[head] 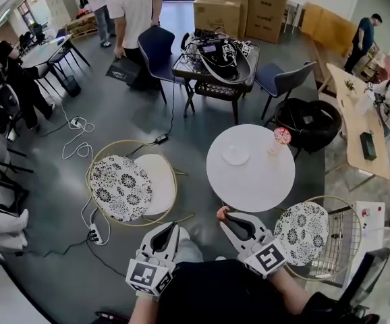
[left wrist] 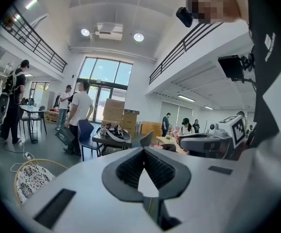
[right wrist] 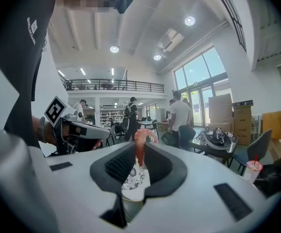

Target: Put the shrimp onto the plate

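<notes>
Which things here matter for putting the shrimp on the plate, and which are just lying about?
Job: orange-pink shrimp, gripped in right gripper; small white round plate; round white table.
Lying about: pink-topped drink cup; black-and-white patterned round chair; white power strip; left gripper, shut, empty.

Noted: the shrimp (right wrist: 141, 135) has its lower body hidden between the jaws of my right gripper (right wrist: 139, 147). The head view shows only its tip. The plate (head: 229, 156) surface is too small to judge.
</notes>
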Demonstrator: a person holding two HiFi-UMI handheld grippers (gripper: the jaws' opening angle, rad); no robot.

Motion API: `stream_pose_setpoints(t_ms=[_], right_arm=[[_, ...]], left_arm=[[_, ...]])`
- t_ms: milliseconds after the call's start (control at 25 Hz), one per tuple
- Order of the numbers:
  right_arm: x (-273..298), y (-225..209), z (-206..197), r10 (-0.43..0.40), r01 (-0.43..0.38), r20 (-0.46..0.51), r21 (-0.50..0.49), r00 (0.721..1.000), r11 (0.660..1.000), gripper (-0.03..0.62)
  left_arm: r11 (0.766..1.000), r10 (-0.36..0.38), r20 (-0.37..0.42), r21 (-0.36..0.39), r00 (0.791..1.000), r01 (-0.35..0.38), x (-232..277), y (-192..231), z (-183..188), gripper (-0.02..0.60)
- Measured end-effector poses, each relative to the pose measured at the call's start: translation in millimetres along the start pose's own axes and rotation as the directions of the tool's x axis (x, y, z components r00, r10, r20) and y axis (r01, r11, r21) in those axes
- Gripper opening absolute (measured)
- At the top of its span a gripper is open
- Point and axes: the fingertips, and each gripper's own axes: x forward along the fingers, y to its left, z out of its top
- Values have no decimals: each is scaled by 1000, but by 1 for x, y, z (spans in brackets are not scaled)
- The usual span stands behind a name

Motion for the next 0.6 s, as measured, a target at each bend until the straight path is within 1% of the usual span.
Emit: stream_pose_setpoints(t_ms=[200,360,600], right_arm=[[38,-9,3,-15,15,-16,13,1000,1000,63],[68,-15,2,-42,43,-23,25,999,999,63],[109,-28,6,-104,104,-16,20,994,994,63]], left_arm=[[1000,-18,-4,-15,1000,18,15,38,4,5],[999,-25,-1,-22,1000,25,23,70,10,5],[998,-54,-11,-19,998,54,33,115,19,5]])
